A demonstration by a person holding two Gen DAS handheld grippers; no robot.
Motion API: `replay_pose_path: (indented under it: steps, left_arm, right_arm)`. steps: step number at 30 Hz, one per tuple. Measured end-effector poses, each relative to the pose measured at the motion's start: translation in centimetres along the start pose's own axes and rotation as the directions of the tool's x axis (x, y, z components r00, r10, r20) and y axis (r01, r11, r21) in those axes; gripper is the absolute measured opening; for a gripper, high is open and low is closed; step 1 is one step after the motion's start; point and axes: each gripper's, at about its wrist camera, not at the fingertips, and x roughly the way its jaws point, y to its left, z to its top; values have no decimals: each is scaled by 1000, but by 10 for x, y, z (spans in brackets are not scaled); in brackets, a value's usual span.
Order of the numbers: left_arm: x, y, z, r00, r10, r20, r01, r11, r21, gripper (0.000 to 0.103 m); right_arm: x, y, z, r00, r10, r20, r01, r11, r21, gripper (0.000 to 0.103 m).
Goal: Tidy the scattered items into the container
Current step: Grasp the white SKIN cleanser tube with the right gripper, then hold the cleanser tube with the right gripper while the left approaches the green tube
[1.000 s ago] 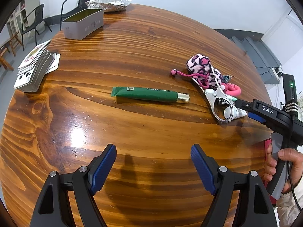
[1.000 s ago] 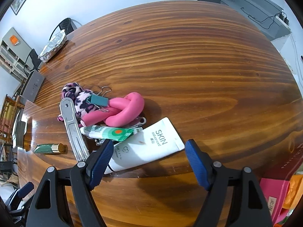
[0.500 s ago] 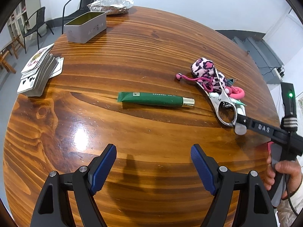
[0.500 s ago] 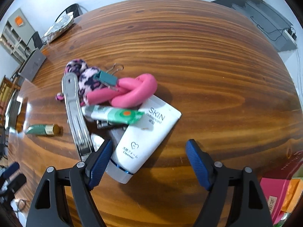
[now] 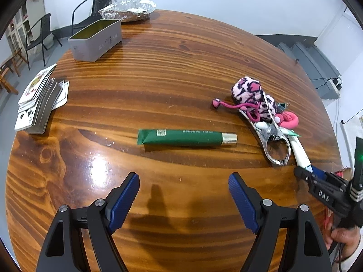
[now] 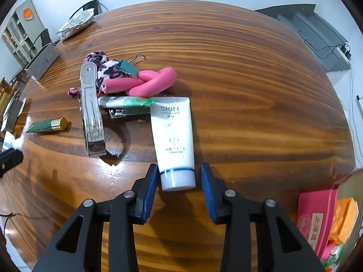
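Observation:
A white SKIN cleanser tube (image 6: 173, 140) lies on the wooden table, cap toward me. My right gripper (image 6: 178, 179) is open, its pads on either side of the cap, not touching it. Beyond it lies a pile: a metal clip (image 6: 91, 111), a small green-white tube (image 6: 127, 102), a nail clipper (image 6: 124, 113), a pink twisted tie (image 6: 147, 82), a teal binder clip (image 6: 126, 68) and a leopard plush (image 6: 102, 65). A green tube (image 5: 185, 137) lies ahead of my open, empty left gripper (image 5: 183, 200). The container's edge with packets (image 6: 329, 219) is at the right.
A grey tin box (image 5: 95, 39), a foil tray (image 5: 129, 9) and a stack of playing cards (image 5: 37, 102) sit at the table's far left. Black chairs (image 5: 88, 15) stand behind the table. The right gripper (image 5: 326, 192) shows at the left view's right edge.
My right gripper has moved in over the white tube's cap and narrowed around it. The left gripper has drawn back and tilted slightly; its opening is unchanged.

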Motion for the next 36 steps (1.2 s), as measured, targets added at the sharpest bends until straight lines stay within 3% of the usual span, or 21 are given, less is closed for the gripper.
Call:
replay_pose_path:
  steps: [12, 15, 22, 25, 31, 34, 36]
  left_arm:
    - [24, -10, 31, 1000, 7, 16, -10, 980, 200, 82]
    - [29, -15, 34, 1000, -11, 2, 10, 963, 271, 82]
    - [49, -30, 34, 1000, -1, -22, 11, 893, 450, 82]
    - [54, -33, 36, 1000, 6, -28, 8, 885, 466, 82]
    - [63, -30, 34, 998, -10, -65, 38, 898, 438, 81]
    - [58, -34, 28, 997, -33, -75, 63, 894, 443, 65]
    - [55, -38, 24, 994, -58, -95, 94, 901, 424, 65]
  right_arm:
    - [1, 4, 1, 1000, 21, -1, -21, 1000, 3, 42]
    - [4, 5, 4, 1000, 23, -1, -23, 1000, 6, 42]
    - [3, 6, 2, 1000, 20, -3, -20, 1000, 11, 42]
    - [-2, 1, -3, 1000, 19, -3, -19, 1000, 11, 42]
    - [-3, 1, -3, 1000, 19, -3, -19, 1000, 10, 42]
    - [-2, 1, -3, 1000, 16, -1, -16, 1000, 9, 42]
    - [-2, 1, -3, 1000, 15, 0, -15, 1000, 9, 42]
